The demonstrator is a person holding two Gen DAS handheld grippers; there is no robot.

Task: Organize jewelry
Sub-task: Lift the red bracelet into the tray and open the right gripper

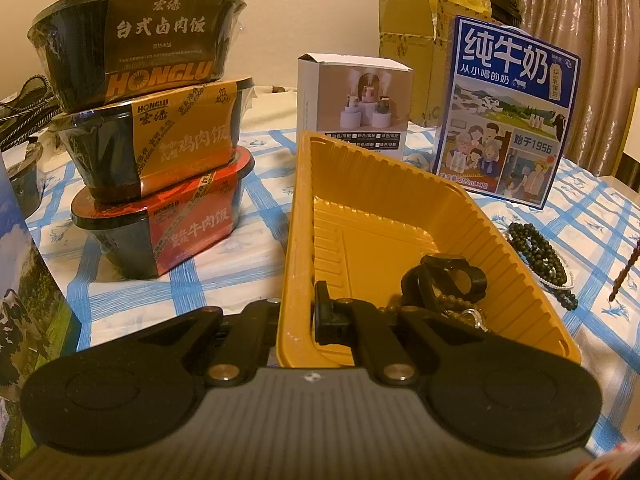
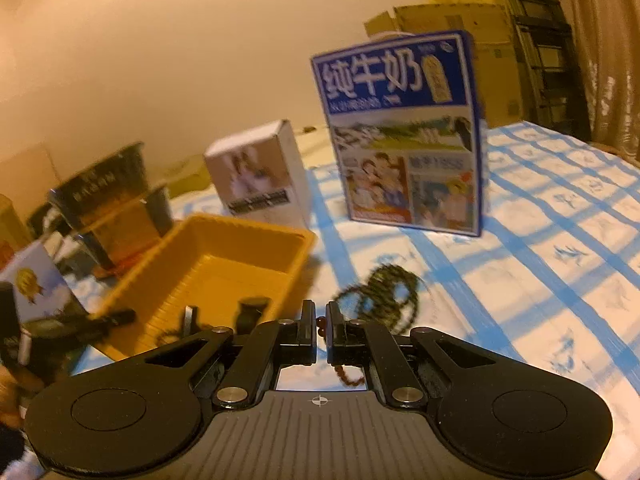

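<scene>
The ribbed yellow plastic tray [image 1: 384,216] is the landmark on the blue-and-white checked tablecloth [image 2: 560,280], and it already holds part of the jewelry: a chunky black ring-like piece [image 1: 444,280], a strand of small brown beads [image 1: 452,302] and something silvery [image 1: 472,318] in its near corner. The left gripper [image 1: 320,316] has its jaws shut on the tray's near rim, pinning the tray in place. The right gripper [image 2: 319,328] is closed on a reddish-brown bead string [image 2: 348,376], one bead showing between the pads and the rest hanging below; it is off the cloth, just to the tray's right, so this looks like the carry toward the tray. Still outside, on the cloth right of the tray, lies a heap of dark green beaded bracelets [image 1: 548,256] [image 2: 384,296], with a thin pale strand among them in the left wrist view. By my reckoning the sorting is perhaps halfway through: some pieces in, one in transit, a pile left.
</scene>
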